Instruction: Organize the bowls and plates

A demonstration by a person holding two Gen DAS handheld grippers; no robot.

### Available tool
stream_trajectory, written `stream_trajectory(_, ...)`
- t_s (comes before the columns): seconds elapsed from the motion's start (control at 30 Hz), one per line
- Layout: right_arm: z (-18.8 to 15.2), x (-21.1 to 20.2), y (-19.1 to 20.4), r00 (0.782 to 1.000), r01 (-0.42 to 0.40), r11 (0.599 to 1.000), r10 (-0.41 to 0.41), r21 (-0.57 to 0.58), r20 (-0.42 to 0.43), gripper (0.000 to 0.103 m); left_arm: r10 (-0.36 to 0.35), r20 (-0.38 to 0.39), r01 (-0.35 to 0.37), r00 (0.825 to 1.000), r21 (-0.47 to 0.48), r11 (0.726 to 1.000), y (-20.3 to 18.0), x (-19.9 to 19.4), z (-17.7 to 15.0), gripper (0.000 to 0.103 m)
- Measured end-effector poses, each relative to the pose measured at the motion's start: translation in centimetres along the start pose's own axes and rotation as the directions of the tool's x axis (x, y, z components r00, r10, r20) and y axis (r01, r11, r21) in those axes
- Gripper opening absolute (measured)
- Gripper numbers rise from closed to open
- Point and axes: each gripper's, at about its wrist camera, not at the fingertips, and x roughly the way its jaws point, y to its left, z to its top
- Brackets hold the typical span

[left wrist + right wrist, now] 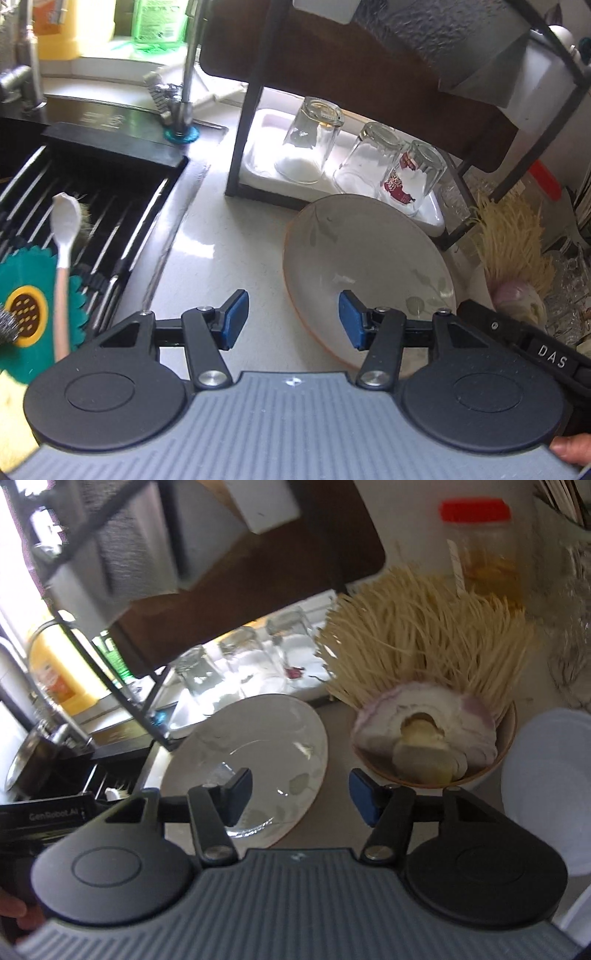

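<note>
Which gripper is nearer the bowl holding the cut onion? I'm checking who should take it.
Right. The right gripper hangs just short of the bowl, open. The left gripper is over the plate's near edge, with the bowl beyond its right side.

A home kitchen: sink (pixel 92 206), faucet (pixel 188 74), drying glasses (pixel 314 140).

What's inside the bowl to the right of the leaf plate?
The bowl holds a cut onion half in front of a bundle of thin dry noodles. They cover the bowl's bottom, so anything beneath is hidden.
</note>
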Motion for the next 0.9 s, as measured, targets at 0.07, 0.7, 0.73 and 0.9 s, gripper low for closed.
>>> stream_trajectory(0.07, 0.0, 0.7, -0.3, 1.000, 0.017, 1.000, -0.017, 0.025, -0.018, 0.055, -0.001, -0.010, 0.001, 1.000, 0.016, 1.000, 0.3, 1.2, 0.7, 0.060)
stream_trajectory(0.7, -0.9, 3.4, -1.5, 0.998, 0.040, 0.989, -0.033, 0.145, -0.048, 0.032, -0.093, -0.106, 0.107, 0.990, 0.135, 0.985, 1.1, 7.0, 3.9, 0.051)
stream_trajectory(0.73, -0.8, 3.6, -1.4, 0.998, 0.035, 0.989, -0.029, 0.144, -0.049, 0.031, -0.094, -0.111, 0.110, 0.989, 0.147, 0.983, 0.9, 7.2, 4.0, 0.051)
stream_trajectory(0.9, -1.0, 4.0, -1.4, 0.999, 0.012, 0.986, -0.003, 0.168, -0.052, 0.022, -0.085, -0.130, 0.108, 0.988, 0.183, 0.977, 0.5, 8.0, 4.3, 0.042)
